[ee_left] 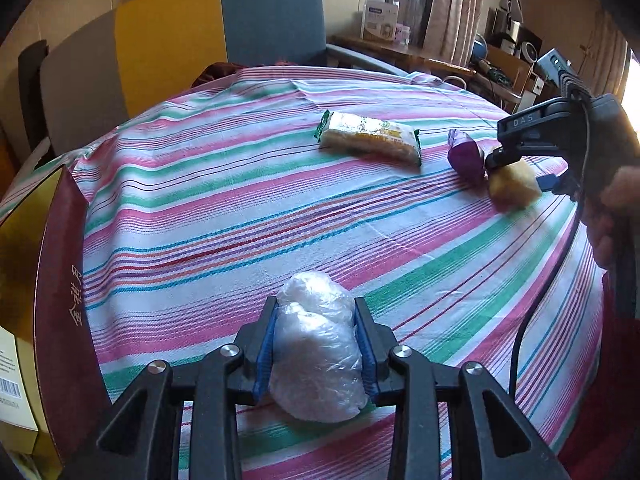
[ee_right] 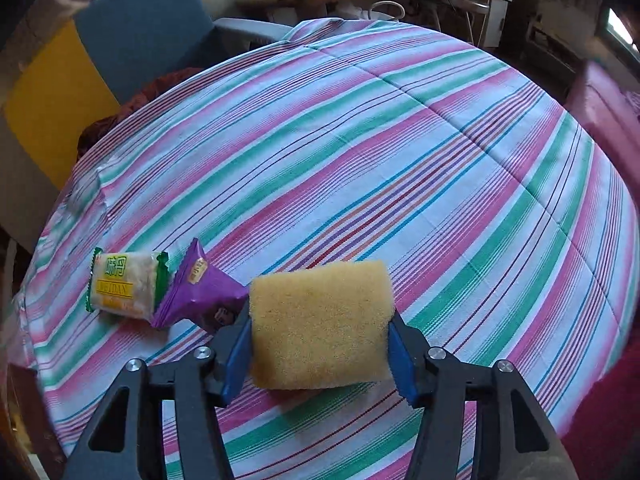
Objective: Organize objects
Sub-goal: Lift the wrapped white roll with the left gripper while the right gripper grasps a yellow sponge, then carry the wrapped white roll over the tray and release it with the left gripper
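A: Left wrist view: our left gripper (ee_left: 316, 344) clamps a clear plastic-wrapped bundle (ee_left: 316, 348) just above the striped bench (ee_left: 240, 208); a maroon box (ee_left: 60, 280) stands to its left.

B: Right wrist view: our right gripper (ee_right: 320, 344) holds a yellow sponge (ee_right: 320, 320) between its blue pads. A purple snack packet (ee_right: 200, 296) and a green-edged cracker pack (ee_right: 124, 284) lie left of it.

On the tablecloth (ee_right: 440, 160), the sponge (ee_right: 320, 320) lies just right of the purple packet (ee_right: 204, 292), the cracker packet (ee_right: 124, 288) farther left.
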{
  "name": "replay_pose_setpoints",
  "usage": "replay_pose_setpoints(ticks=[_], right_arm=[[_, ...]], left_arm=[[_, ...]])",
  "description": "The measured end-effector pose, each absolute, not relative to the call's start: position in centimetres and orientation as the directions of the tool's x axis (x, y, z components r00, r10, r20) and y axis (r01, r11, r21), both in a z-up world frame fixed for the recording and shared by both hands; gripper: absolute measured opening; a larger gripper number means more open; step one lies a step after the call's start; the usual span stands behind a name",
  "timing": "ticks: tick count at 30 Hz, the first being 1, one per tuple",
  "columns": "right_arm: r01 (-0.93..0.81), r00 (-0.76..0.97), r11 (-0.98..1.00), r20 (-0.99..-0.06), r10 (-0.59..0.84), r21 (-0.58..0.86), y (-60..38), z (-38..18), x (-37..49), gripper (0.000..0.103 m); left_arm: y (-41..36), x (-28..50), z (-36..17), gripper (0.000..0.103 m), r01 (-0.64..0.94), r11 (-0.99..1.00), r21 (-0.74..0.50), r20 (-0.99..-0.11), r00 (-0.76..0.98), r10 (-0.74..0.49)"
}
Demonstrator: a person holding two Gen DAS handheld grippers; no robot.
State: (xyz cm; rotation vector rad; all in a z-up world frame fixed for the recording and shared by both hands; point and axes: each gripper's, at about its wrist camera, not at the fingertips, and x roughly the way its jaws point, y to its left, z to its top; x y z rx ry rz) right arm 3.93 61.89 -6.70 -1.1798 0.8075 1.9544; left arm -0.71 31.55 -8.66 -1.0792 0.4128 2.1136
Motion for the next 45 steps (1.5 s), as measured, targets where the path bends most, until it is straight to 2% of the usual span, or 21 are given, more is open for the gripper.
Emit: replay_pose_setpoints(ticks=[2,6,12,14,17,24,26,31,45], right_arm=[[-0.819,-0.341,-0.543,-0.919,0.198,0.187,62.5,-7.4,4.0,0.062],[-0.822,-0.345,-0.54,-0.914,0.214,0.184,62.5,-7.1,4.1,0.057],[-0.815,-0.402,-0.559,-0.845,0.353,0.155,61.8,-3.9,4.8,0.057],[-0.757,-0.494,-0.625,-0.793,0.357,0.19,60.6,-2.4,4.3,0.057],[-0.598,-0.591,-0.777,-0.763,0.261,0.198,56.8,-1.6,0.8,0.057],[-0.292,-0.574,-0.939,-0.819,0.022,0.18,49.3,-4.0,-2.4,0.057],[-0.238,-0.534,-0.959,-0.845,-0.004,0.154,47.7,-5.2,-2.4,0.057],[-0.179,-0.447,-0.981,-0.894,0.019,0.069,45.7,-8.5,-3.9,0.057],[-0.189,-0.438,-0.981,-0.898,0.041,0.047,46.3,-8.7,-3.9,0.057]], left_arm=[[31.5,-0.5,-8.8,0.036,-0.726,-0.687,-0.023,-0.793,-0.405,0.455],[31.4,-0.4,-8.9,0.035,-0.724,-0.689,-0.026,-0.785,-0.411,0.462],[31.5,0.0,-9.0,0.035,-0.724,-0.69,0.001,-0.776,-0.435,0.456],[31.4,0.1,-8.9,0.035,-0.723,-0.691,0.004,-0.776,-0.438,0.454],[30.8,-0.1,-8.2,0.033,-0.693,-0.721,-0.009,-0.788,-0.439,0.432],[28.0,1.2,-2.6,0.033,-0.655,-0.756,0.002,-0.709,-0.534,0.461],[27.1,1.4,-1.2,0.033,-0.641,-0.768,0.006,-0.691,-0.557,0.46],[24.9,1.5,0.7,0.034,-0.602,-0.799,0.0,-0.677,-0.588,0.443],[19.4,1.5,2.3,0.034,-0.505,-0.863,0.028,-0.649,-0.666,0.369]])
